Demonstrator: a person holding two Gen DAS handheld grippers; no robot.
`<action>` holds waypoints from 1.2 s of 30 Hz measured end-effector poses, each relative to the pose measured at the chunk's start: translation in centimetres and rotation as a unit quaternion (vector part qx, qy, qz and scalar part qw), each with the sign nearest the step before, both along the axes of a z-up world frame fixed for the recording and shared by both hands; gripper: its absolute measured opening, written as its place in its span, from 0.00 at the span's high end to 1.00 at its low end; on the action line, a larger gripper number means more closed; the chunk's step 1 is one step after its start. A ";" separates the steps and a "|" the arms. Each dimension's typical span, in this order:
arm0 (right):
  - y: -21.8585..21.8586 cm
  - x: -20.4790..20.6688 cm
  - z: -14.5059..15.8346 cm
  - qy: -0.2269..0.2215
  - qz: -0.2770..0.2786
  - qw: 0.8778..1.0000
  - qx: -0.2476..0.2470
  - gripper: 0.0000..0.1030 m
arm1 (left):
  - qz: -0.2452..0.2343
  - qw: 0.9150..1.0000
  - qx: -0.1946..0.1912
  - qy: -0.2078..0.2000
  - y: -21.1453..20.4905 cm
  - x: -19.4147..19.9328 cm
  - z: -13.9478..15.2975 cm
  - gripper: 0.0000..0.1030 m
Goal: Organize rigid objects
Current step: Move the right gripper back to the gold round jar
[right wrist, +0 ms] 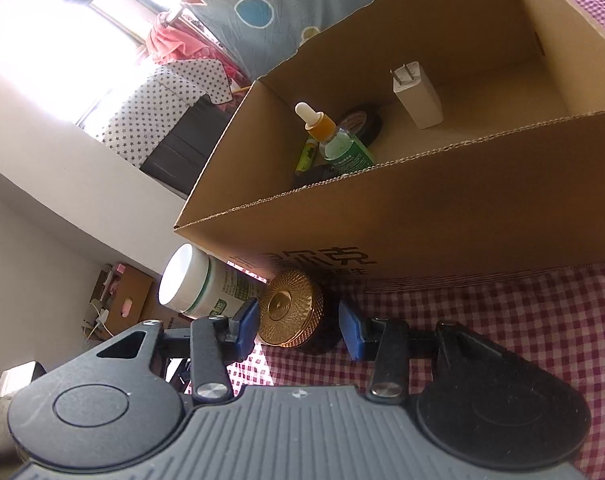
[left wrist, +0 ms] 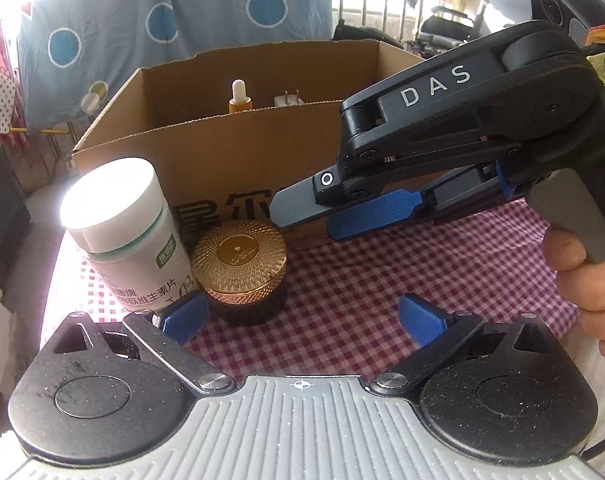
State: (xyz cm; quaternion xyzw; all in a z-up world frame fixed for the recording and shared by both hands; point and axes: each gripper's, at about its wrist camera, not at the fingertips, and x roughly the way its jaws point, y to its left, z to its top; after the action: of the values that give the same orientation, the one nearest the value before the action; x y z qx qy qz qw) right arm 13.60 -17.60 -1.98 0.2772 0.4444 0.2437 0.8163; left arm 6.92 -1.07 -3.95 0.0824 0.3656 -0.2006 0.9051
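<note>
While its blue pads stand apart on either side of the gold-lidded jar (right wrist: 292, 310), the right gripper (right wrist: 300, 326) pinches nothing; no contact with the lid is evident. The left gripper (left wrist: 302, 320) is spread wide and empty, just in front of the jar. A white-capped bottle (left wrist: 122, 236) touches the jar's side. Directly behind the jar stands the cardboard box (right wrist: 442, 208), holding a dropper bottle (right wrist: 330, 136) and a white plug adapter (right wrist: 416, 96), on a checked cloth (left wrist: 382, 280).

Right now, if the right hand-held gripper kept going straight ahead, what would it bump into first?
Most likely the gold-lidded jar. It sits directly ahead of the right hand-held gripper, whose open blue pads flank it. The cardboard box stands just behind, though exact depth is unclear.
</note>
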 end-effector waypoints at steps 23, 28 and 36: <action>-2.4 0.0 -0.8 -0.002 0.023 0.999 -0.045 0.57 | -0.098 0.995 -0.008 0.012 -3.5 0.0 -0.3 0.01; -4.4 -0.3 -0.6 -0.001 -0.008 0.999 -0.034 0.57 | -0.092 0.996 0.008 0.011 -4.8 0.0 -0.3 0.01; -4.7 1.5 -1.3 -0.004 -0.008 1.000 -0.010 0.56 | -0.064 0.998 0.023 0.003 -5.1 3.0 0.0 0.22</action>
State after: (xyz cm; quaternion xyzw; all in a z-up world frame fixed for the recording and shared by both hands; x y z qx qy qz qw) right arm 15.11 -22.25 -3.33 0.2717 0.4417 0.2341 0.8224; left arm 9.93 -6.19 -3.99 0.1256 0.3671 -0.2505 0.8870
